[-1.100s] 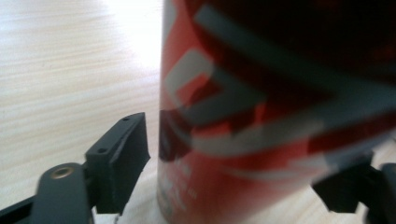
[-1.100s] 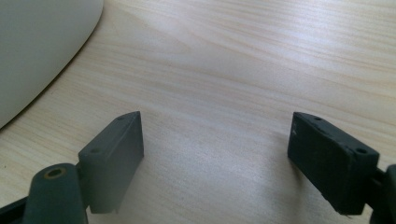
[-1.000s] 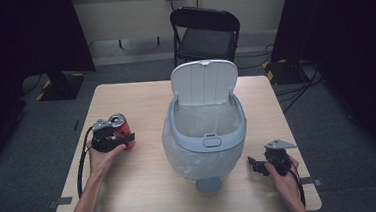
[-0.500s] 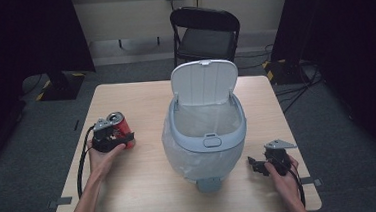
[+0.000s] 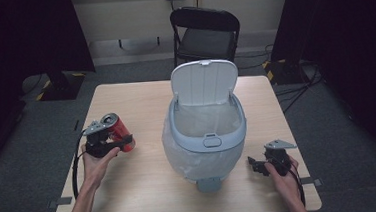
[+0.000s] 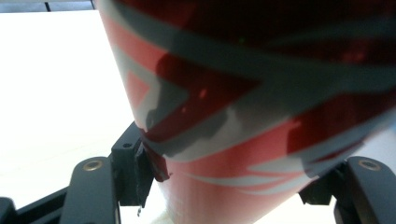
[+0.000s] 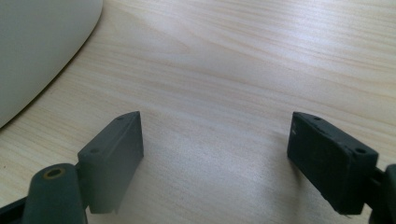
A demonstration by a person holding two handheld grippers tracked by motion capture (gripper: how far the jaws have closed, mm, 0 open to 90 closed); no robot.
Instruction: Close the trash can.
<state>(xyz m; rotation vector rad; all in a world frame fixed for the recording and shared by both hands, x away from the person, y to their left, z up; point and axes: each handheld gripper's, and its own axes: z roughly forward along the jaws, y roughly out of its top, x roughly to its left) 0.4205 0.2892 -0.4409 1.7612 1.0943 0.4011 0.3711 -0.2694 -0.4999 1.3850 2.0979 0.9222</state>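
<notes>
High view showed the left tongs (image 5: 114, 140) clamped on a red can (image 5: 119, 132) at frame left, having just closed; the right tongs (image 5: 255, 164) gaped empty at lower right.

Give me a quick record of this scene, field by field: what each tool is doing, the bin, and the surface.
left tool: jaws have just been closing, now shut on the red can, which is tilted
right tool: jaws open with nothing between them, low over the table
bin: grey, lid up, clear liner inside, mid-table
can to bin: apart, can on the bin's left
chair: black, behind the table
</notes>
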